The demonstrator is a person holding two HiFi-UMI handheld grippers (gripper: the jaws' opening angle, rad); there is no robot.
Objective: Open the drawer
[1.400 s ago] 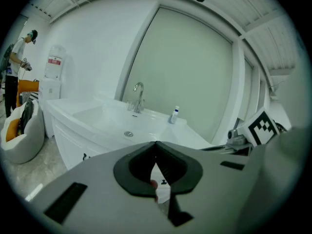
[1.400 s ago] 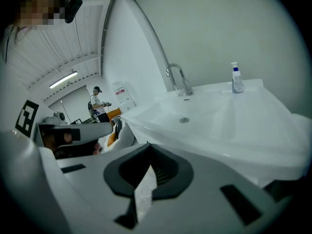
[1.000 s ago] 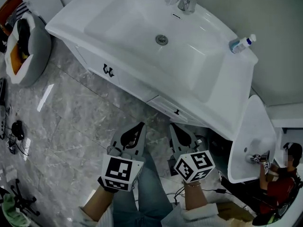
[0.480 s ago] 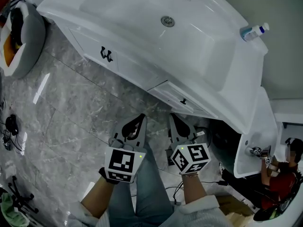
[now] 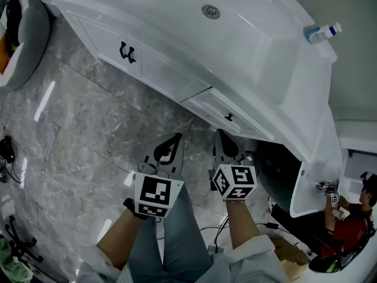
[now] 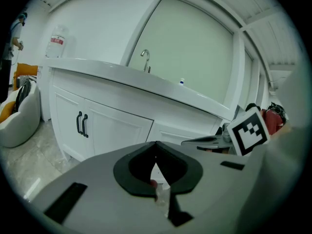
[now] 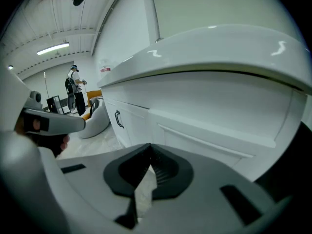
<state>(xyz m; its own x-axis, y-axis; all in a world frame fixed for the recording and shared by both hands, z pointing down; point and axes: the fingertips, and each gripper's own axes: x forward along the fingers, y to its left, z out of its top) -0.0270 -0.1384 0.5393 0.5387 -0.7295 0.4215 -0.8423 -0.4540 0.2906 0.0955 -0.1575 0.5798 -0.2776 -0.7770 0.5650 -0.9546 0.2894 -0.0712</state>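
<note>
The white vanity's drawer [image 5: 207, 107] has a small black handle [image 5: 229, 117] and sits shut under the sink top. My left gripper [image 5: 176, 138] hangs over the marble floor below and left of the handle, its jaws shut on nothing. My right gripper [image 5: 220, 134] is just below the handle, apart from it, jaws also shut and empty. The left gripper view shows that gripper's [image 6: 156, 143] closed tips before the cabinet doors [image 6: 105, 126]. In the right gripper view, that gripper [image 7: 149, 146] points at the drawer front [image 7: 204, 138].
Two black door handles [image 5: 126, 52] sit left of the drawer. A blue-capped bottle [image 5: 321, 33] stands on the countertop [image 5: 277, 58]. A dark gap [image 5: 281, 171] and a white panel [image 5: 315, 181] lie right; a person [image 5: 347, 223] crouches beyond. A grey seat [image 5: 26, 31] and cables [image 5: 6, 152] lie left.
Both grippers have sunk lower, and the vanity has slid up and closer in the head view. The drawer handle is now just above the right gripper. Both stay shut.
</note>
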